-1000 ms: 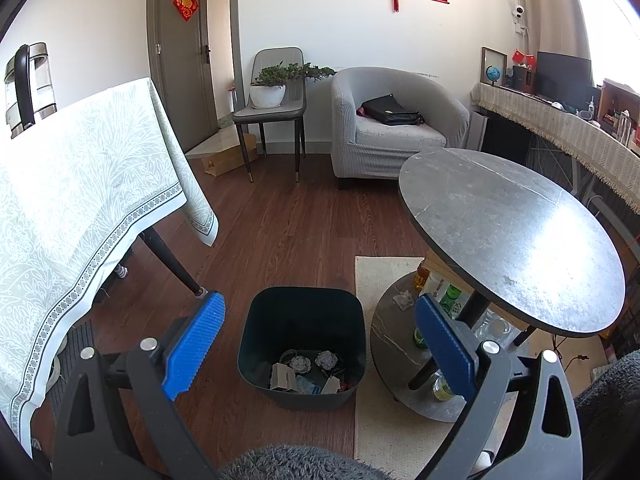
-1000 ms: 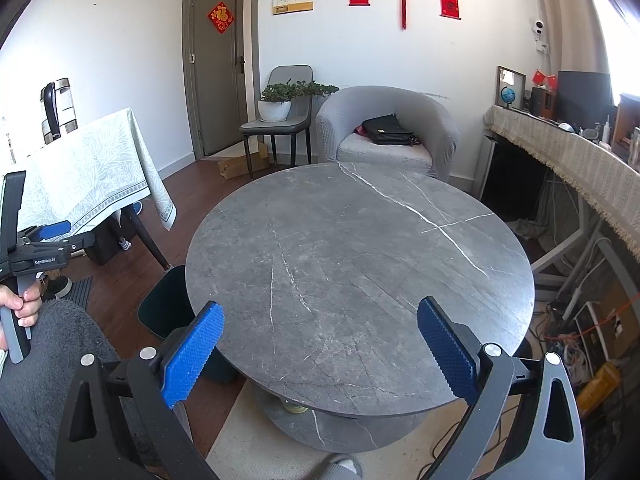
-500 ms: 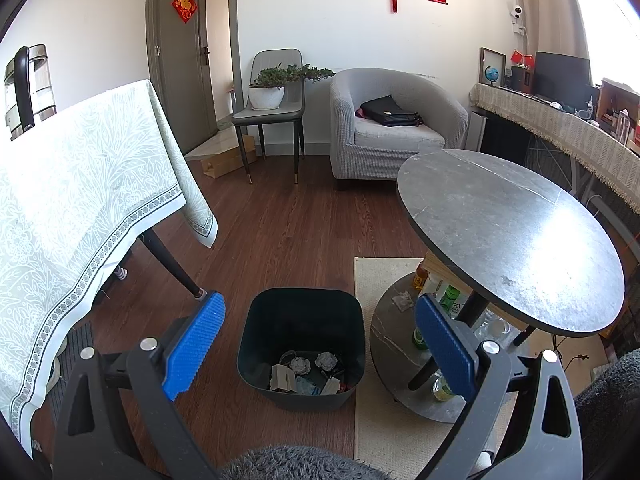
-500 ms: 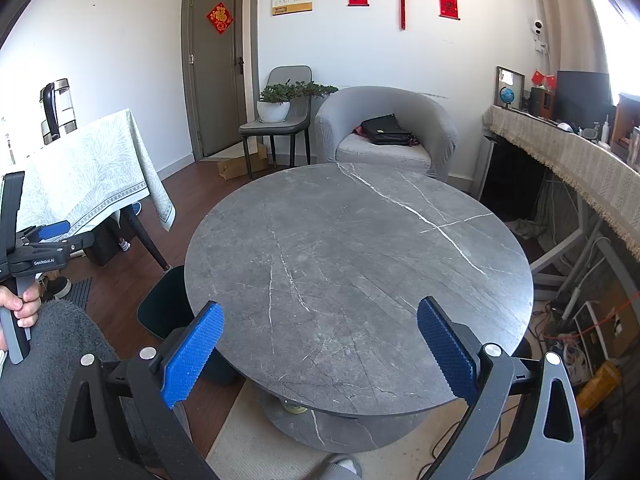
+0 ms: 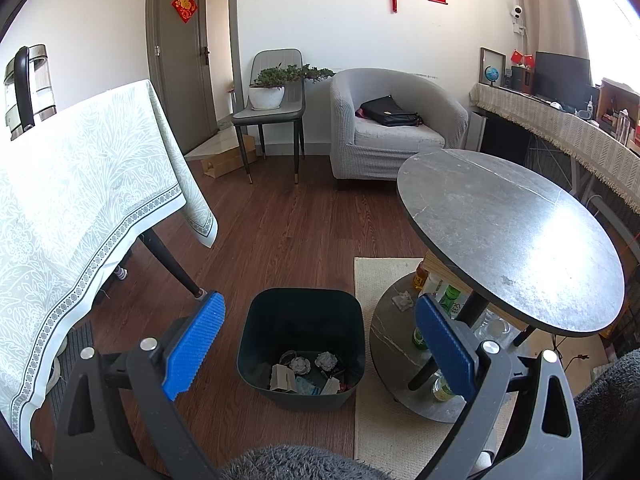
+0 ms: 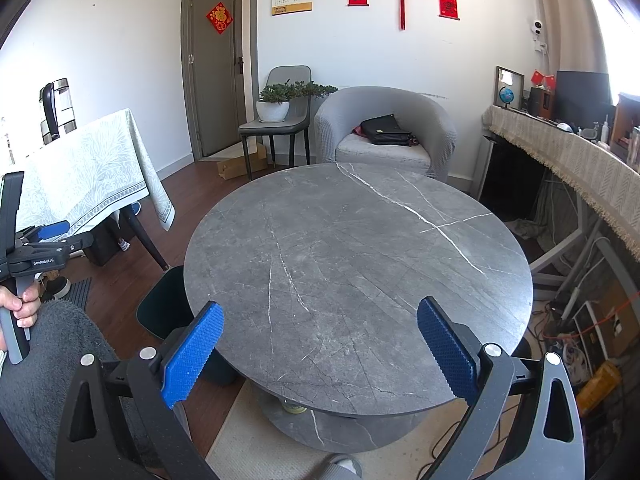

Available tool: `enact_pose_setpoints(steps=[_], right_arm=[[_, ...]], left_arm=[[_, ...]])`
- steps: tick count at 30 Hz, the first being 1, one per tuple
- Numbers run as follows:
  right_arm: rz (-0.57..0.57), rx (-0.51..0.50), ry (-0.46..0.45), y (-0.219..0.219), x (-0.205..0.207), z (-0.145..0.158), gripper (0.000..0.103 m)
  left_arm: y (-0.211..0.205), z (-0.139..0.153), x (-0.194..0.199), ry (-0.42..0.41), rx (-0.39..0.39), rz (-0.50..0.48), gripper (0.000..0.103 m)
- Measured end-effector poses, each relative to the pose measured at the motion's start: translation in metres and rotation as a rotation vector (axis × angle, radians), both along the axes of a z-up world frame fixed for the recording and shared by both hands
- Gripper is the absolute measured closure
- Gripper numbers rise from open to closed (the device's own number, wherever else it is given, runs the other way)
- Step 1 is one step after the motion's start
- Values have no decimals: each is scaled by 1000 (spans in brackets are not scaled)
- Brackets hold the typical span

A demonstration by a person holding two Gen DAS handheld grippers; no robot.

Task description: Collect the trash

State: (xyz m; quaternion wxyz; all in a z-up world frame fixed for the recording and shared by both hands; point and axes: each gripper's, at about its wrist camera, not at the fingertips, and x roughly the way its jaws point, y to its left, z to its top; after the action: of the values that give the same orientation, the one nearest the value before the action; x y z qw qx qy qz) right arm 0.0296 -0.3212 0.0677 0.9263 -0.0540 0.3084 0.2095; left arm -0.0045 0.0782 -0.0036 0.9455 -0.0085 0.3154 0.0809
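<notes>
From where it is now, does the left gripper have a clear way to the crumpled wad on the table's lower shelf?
Probably yes. The left gripper is open and empty, and the wad lies near the shelf's open front edge, beside the bin. The tabletop overhangs, so it must go in low.

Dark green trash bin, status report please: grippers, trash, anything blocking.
Left gripper open, empty, above dark green trash bin. Right gripper open, empty, over round grey marble table. Crumpled paper scraps in bin. Nothing blocking.

Bright daylight from right; glare on tabletop [image 5: 560,232].
</notes>
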Motion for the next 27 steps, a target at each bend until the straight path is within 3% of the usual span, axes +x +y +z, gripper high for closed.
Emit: enact_pose_setpoints(steps=[27], right_arm=[[-1, 1, 2, 1, 0, 0, 5]], left_arm=[[2, 0, 3, 5, -3, 8, 5]])
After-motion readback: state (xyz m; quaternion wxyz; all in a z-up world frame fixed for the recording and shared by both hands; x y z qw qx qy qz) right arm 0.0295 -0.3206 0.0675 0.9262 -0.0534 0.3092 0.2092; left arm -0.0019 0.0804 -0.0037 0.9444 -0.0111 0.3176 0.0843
